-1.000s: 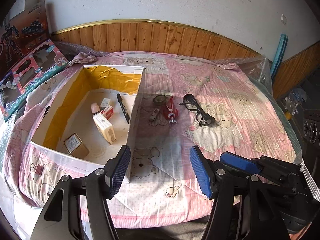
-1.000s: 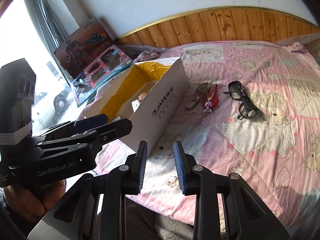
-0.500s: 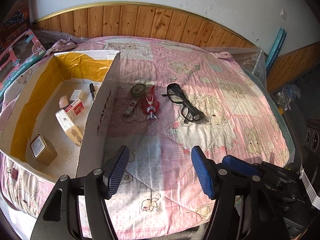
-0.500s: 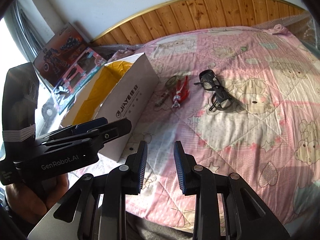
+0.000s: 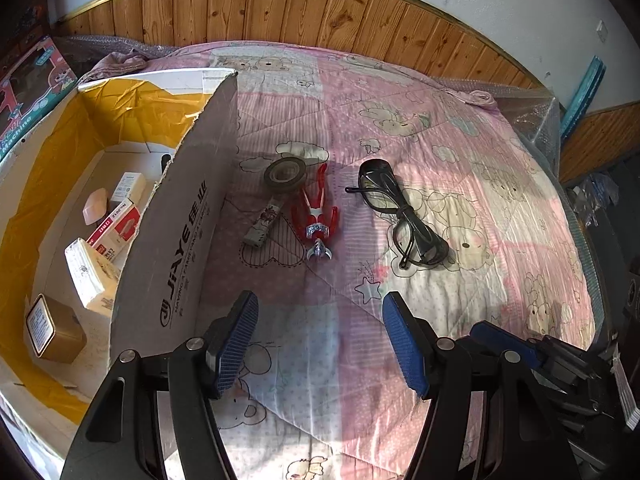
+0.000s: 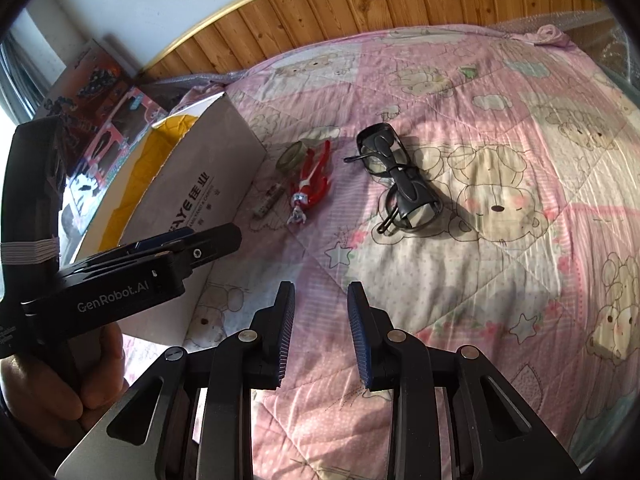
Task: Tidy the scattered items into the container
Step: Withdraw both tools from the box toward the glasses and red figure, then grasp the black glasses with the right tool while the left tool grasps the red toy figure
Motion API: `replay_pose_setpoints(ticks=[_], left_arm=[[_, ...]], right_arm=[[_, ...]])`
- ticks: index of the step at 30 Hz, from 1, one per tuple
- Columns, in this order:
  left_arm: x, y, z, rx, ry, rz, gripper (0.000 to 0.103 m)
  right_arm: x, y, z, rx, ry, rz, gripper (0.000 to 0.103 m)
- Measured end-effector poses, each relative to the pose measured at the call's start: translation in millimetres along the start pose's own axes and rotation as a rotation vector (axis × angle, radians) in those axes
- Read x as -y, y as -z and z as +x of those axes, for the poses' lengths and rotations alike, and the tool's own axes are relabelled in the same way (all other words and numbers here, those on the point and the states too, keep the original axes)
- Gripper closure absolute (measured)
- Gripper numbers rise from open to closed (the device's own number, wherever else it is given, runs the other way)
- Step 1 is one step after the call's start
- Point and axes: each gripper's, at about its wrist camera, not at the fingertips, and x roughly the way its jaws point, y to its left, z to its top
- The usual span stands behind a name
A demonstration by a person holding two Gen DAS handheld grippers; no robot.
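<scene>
A white cardboard box (image 5: 180, 232) (image 6: 208, 184) with a yellow lining stands on the left of the pink quilt and holds several small packets. Just right of its wall lie a roll of tape (image 5: 285, 174) (image 6: 291, 156), a small grey stick (image 5: 262, 226) (image 6: 269, 202) and a red toy figure (image 5: 317, 216) (image 6: 310, 186). Black glasses (image 5: 400, 216) (image 6: 396, 184) lie further right. My left gripper (image 5: 320, 340) is open and empty, hovering short of the toy figure. My right gripper (image 6: 321, 334) is open with a narrower gap, empty, short of the glasses.
The quilt (image 5: 460, 160) covers a bed against a wooden panelled wall (image 5: 280, 8). Toy boxes (image 5: 28, 92) (image 6: 108, 120) lean at the far left. A hand (image 6: 52, 392) holds the left gripper's body in the right wrist view. A blue strip (image 5: 580, 92) stands at the right.
Both grippers have moved forward and to the right, toward the items beside the box. The box has slid to the left of both views. Their jaw openings look the same.
</scene>
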Motion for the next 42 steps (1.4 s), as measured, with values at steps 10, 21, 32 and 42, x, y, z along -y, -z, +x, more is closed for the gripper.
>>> replay_pose_setpoints(ticks=[10, 21, 32, 42], left_arm=[[-11.6, -39.8, 48.8, -0.038, -0.004, -0.080, 0.037], [-20.2, -60.6, 109.0, -0.093, 0.029, -0.130, 0.037], [-15.8, -65.6, 128.8, -0.036, -0.031, -0.047, 0.057], [-11.1, -47.7, 86.6, -0.015, 0.033, -0.048, 0.057]], right_arm=[[26.9, -54.8, 29.9, -0.017, 0.029, 0.009, 0.067], [55.0, -93.0, 96.8, -0.104, 0.122, -0.031, 0.058], [62.3, -100.7, 119.2, -0.095, 0.141, -0.045, 0.086], [59.9, -71.5, 81.7, -0.069, 0.090, 0.076, 0.087]])
